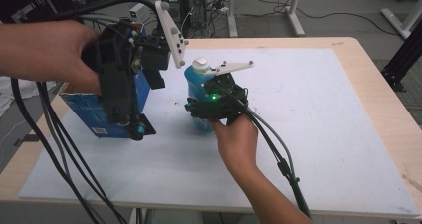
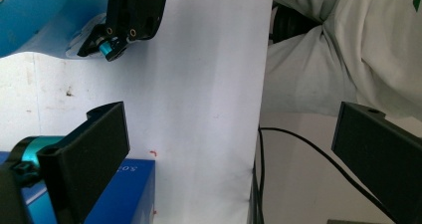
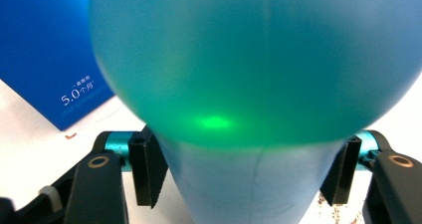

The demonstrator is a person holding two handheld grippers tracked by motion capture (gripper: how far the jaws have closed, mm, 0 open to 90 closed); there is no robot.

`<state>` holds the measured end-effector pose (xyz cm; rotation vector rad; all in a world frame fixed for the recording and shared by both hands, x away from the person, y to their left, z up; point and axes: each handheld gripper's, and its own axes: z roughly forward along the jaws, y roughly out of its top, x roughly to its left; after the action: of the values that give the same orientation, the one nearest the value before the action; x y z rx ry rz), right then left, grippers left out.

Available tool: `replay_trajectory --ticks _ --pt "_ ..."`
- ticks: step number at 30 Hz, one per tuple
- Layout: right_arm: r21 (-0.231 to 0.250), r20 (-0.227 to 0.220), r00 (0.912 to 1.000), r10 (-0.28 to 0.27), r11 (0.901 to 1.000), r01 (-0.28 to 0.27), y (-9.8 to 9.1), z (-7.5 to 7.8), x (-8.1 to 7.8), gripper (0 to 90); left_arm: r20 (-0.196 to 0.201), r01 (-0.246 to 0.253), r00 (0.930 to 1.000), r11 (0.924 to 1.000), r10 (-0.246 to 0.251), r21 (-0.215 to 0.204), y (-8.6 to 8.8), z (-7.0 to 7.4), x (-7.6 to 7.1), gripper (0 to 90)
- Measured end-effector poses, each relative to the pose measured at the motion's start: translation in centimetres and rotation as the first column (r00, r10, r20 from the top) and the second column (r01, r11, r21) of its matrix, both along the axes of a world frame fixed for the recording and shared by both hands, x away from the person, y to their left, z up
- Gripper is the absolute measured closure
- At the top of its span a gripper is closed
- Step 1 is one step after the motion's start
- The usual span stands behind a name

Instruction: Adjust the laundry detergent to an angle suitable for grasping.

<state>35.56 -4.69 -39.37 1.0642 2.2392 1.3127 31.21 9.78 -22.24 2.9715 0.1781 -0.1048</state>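
Covering most of the wooden table [image 1: 378, 109], a white mat [image 1: 318, 134] carries everything else. At about nine o'clock on the mat stands a blue box [image 1: 94, 112], upright, its open top toward the back; in the right gripper view the same box [image 3: 45, 50] shows white print on its face. Above and in front of the box, the left gripper [image 1: 138, 129] is held by the person's left hand [image 1: 47, 52], pointing down with its jaws near the mat. Its own view shows the left gripper [image 2: 231, 144] with the two black jaws standing wide apart, bare mat and table edge between them and nothing held.

Near the mat's centre, just toward eleven o'clock, stands the blue bottle [image 1: 196, 82] with a white cap [image 1: 200, 63]. The right gripper [image 1: 204, 112] comes at it from six o'clock, the right hand [image 1: 236, 139] behind it (a green light glows on its body). Seen from the right gripper [image 3: 246, 171], the bottle [image 3: 249, 69] sits between the narrowed jaws; small gaps show on both sides, so the pads do not press yet.
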Motion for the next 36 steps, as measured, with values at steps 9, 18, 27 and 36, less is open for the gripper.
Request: replay_trajectory --ticks 9,18,27,36 --pt "-0.010 0.033 0.9995 -0.006 0.9999 0.006 0.0 0.0 0.0 41.7 -0.001 -0.004 1.0000 1.0000 0.004 -0.002 0.2 -0.1 0.1 1.7" --pt "-0.043 0.073 0.9973 0.004 0.9991 -0.001 0.2 0.1 -0.2 44.4 -0.006 -0.003 1.0000 1.0000 0.003 -0.002 0.2 -0.3 0.2 1.7" --pt "-0.050 0.056 0.9976 0.042 0.9980 -0.039 -0.4 0.4 -0.1 45.2 -0.006 -0.006 1.0000 1.0000 0.006 -0.007 0.3 -0.3 0.2 1.7" --pt "-0.060 0.041 0.9933 0.109 0.9926 -0.106 -2.6 1.8 0.0 45.1 -0.007 -0.005 1.0000 0.9999 0.005 -0.012 0.2 -0.5 0.3 1.7"
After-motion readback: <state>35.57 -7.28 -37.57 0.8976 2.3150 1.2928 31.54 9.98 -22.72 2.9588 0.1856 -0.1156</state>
